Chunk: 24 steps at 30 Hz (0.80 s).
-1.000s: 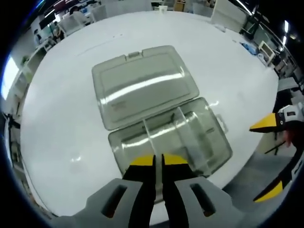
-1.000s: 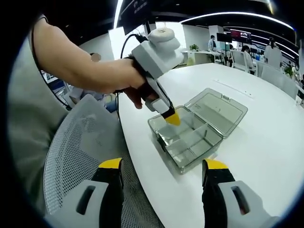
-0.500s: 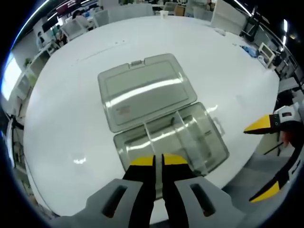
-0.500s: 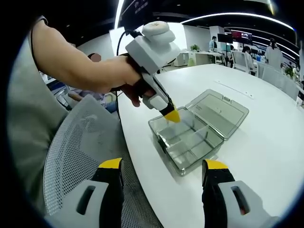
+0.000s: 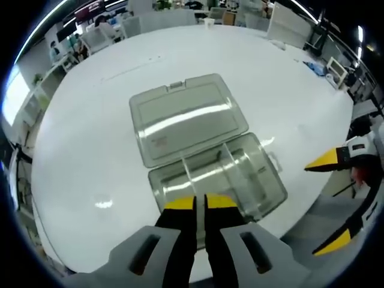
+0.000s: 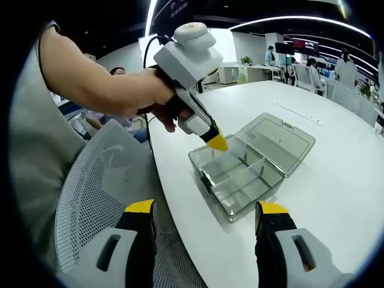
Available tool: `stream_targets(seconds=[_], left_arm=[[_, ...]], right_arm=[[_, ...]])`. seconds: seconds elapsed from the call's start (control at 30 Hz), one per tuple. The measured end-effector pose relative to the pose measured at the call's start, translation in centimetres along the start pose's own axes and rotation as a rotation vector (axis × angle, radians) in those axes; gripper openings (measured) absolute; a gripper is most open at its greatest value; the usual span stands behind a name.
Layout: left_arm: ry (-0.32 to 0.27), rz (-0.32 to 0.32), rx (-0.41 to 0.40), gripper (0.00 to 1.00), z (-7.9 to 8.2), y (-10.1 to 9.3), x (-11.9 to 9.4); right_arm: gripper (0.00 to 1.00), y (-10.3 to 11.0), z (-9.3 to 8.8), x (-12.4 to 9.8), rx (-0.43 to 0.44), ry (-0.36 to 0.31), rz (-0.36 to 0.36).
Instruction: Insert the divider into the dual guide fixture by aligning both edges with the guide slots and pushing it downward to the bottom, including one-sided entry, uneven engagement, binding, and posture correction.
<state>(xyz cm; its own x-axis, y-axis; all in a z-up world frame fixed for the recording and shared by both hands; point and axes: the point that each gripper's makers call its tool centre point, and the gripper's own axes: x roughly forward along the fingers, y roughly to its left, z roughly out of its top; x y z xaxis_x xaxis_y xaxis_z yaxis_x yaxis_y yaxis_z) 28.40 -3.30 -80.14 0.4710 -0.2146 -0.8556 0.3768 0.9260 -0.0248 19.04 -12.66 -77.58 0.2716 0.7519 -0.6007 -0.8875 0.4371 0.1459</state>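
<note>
A clear plastic box [image 5: 252, 186] lies on the white round table [image 5: 90, 132], its lid [image 5: 186, 117] folded open flat behind it. Clear partitions cross its inside. My left gripper [image 5: 200, 203] hovers over the box's near left part, its yellow-tipped jaws pressed together on what looks like a thin clear divider [image 5: 186, 177] reaching down into the box. From the right gripper view, the left gripper [image 6: 217, 144] hangs just above the box [image 6: 240, 180], held by a hand. My right gripper [image 6: 206, 207] stands open off the table edge, nothing between its jaws; it also appears as the right gripper [image 5: 327, 201].
A grey mesh chair [image 6: 102, 198] sits beside the table, under the person's arm [image 6: 90, 78]. Desks, chairs and people stand far behind the table [image 6: 336, 174]. The table edge runs close to the box's near side.
The left gripper has risen a little above the box with its jaws still shut. The right gripper has held still.
</note>
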Motion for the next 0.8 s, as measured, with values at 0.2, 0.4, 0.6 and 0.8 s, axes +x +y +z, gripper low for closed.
stream_targets(seconds=[0.2,0.4,0.6,0.8], left_arm=[[0.005,-0.002,0.003,0.00,-0.03,0.05,0.16],[0.014,0.000,0.003,0.00,-0.08,-0.02,0.30],[0.013,0.012,0.014,0.00,-0.19,-0.04,0.06],[0.014,0.016,0.018,0.00,-0.23,0.12,0.03]], right_arm=[[0.64,0.07,0.03,0.08,0.000,0.000,0.001],[0.64,0.01,-0.06,0.03,0.004,0.001,-0.001],[0.64,-0.01,-0.16,0.04,0.005,0.002,-0.001],[0.64,0.02,0.08,0.21,0.002,-0.002,0.002]])
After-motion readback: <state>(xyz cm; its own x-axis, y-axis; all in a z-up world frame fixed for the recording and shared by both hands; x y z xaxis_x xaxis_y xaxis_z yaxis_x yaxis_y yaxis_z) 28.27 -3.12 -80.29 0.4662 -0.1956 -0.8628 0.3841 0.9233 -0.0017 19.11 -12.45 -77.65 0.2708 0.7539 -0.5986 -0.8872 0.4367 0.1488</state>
